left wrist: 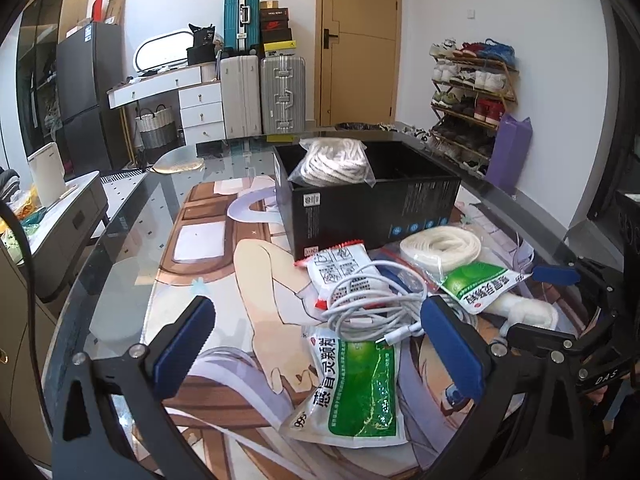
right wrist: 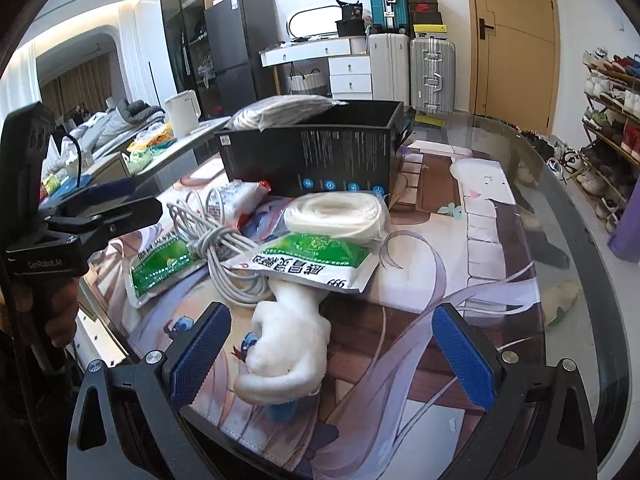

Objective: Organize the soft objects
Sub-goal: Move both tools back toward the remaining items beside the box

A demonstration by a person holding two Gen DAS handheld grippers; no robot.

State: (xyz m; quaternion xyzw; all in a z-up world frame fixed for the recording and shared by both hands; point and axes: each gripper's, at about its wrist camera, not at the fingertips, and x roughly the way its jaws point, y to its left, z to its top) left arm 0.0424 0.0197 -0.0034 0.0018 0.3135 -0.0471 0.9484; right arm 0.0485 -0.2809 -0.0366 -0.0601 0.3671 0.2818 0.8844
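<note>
Inside my black box (left wrist: 372, 204) one bagged rope (left wrist: 334, 162) is sitting; pouches, cable (left wrist: 372, 300) and plush (right wrist: 288, 344) are waiting on the desk (left wrist: 132, 216), both tools (left wrist: 316, 344) (right wrist: 332, 352) gaping wide, empty.

Our left gripper (left wrist: 316, 340) is held low over the table (left wrist: 132, 248), its two blue-padded fingers (left wrist: 184, 344) spread wide with nothing between them. In the right wrist view the same gripper (right wrist: 108, 196) shows from the side, its fingers pointing level across the near left part of the table, and our left hand (right wrist: 52, 312) wraps the black handle below it. Our right gripper (right wrist: 332, 356) sits low at the table's near edge, jaws wide apart and gripping nothing. From the left wrist view, the right gripper (left wrist: 552, 300) reaches in from the right of the table, one blue pad (left wrist: 556, 274) raised above its lower black finger.
</note>
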